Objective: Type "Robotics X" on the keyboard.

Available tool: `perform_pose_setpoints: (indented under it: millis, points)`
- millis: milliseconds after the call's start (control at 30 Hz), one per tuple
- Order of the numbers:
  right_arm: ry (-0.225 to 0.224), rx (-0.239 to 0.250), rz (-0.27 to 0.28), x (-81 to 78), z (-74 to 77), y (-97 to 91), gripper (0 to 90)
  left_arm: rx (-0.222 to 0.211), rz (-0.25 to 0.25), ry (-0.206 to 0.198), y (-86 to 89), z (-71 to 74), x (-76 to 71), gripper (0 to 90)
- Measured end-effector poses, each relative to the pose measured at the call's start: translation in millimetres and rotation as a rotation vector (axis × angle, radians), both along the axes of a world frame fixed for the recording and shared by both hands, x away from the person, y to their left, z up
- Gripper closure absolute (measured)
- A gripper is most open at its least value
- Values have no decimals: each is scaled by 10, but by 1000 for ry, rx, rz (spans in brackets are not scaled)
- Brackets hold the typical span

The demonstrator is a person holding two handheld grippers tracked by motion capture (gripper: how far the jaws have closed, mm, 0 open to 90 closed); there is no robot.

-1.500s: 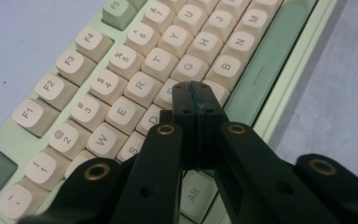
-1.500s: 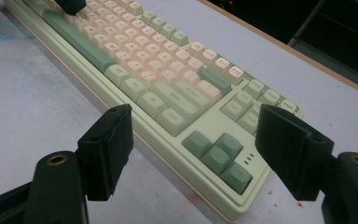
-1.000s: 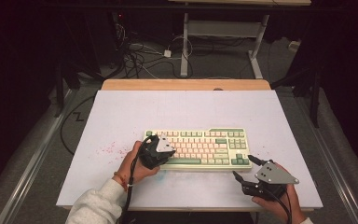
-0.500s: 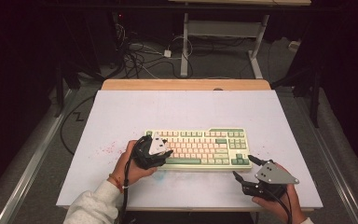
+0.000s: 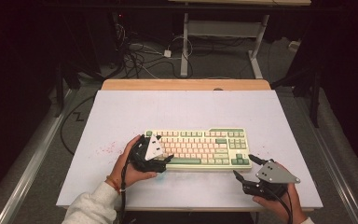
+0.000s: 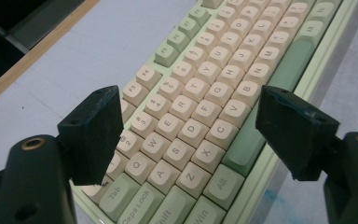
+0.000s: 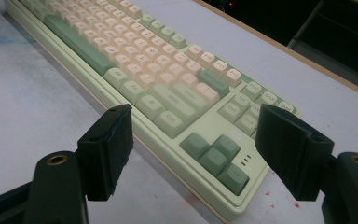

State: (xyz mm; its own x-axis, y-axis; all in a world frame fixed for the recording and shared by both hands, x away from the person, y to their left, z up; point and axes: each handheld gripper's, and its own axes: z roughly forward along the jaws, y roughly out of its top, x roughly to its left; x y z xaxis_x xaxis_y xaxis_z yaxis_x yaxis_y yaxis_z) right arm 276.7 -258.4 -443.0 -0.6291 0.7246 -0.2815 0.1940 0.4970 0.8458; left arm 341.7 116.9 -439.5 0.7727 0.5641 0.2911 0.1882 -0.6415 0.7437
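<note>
A cream and green keyboard (image 5: 200, 147) lies on the white table (image 5: 182, 112), near its front edge. My left gripper (image 5: 165, 162) hovers over the keyboard's left end. In the left gripper view its jaws (image 6: 193, 107) have just been opening and now stand wide apart above the letter keys (image 6: 205, 79), with nothing held between them. My right gripper (image 5: 242, 164) rests near the table's front edge, just off the keyboard's right front corner. In the right gripper view it (image 7: 196, 119) is open and empty, facing the arrow keys (image 7: 214, 156).
A wooden strip (image 5: 186, 85) runs along the table's far edge. Red specks (image 5: 107, 148) mark the tabletop left of the keyboard. Cables (image 5: 144, 56) and a desk frame (image 5: 185, 46) stand on the floor beyond the table.
The left gripper's jaws have opened wide over the keyboard's left end, and that hand has shifted slightly. The right gripper has stayed where it was.
</note>
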Motion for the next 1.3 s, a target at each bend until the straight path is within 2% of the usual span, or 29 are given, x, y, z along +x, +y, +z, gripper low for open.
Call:
perform_pose_setpoints:
  millis: [267, 533, 667, 767, 800, 867, 967, 1100, 1167, 1233, 1300]
  points:
    - [-1, -4, 6, -5, -2, 13, 280, 15, -15, -11, 79, -40, -74, 194]
    - [1, -8, 10, -7, -6, 23, 279, 23, 10, 0, 176, -80, -101, 196]
    - [2, -10, 11, -4, -10, 26, 279, 15, 22, 6, 216, -84, -130, 211]
    - [3, -10, 11, -8, -11, 28, 279, -13, 25, 23, 274, -82, -159, 238]
    - [3, -10, 11, -7, -11, 28, 279, -16, 28, 18, 288, -82, -163, 248]
    - [4, -11, 12, -5, -13, 28, 279, -32, 31, 44, 327, -93, -175, 279]
    - [5, -13, 13, -7, -13, 32, 279, -43, 38, 60, 379, -105, -188, 360]
    - [5, -14, 14, -5, -13, 38, 279, -72, 14, 104, 444, -96, -169, 605]
    - [6, -15, 16, -3, -15, 42, 279, -75, 30, 119, 447, -89, -145, 722]
    - [7, -16, 17, -2, -18, 48, 279, -82, 33, 141, 445, -82, -106, 809]
    - [11, -17, 16, 3, -23, 52, 279, -67, 34, 154, 428, -73, -64, 859]
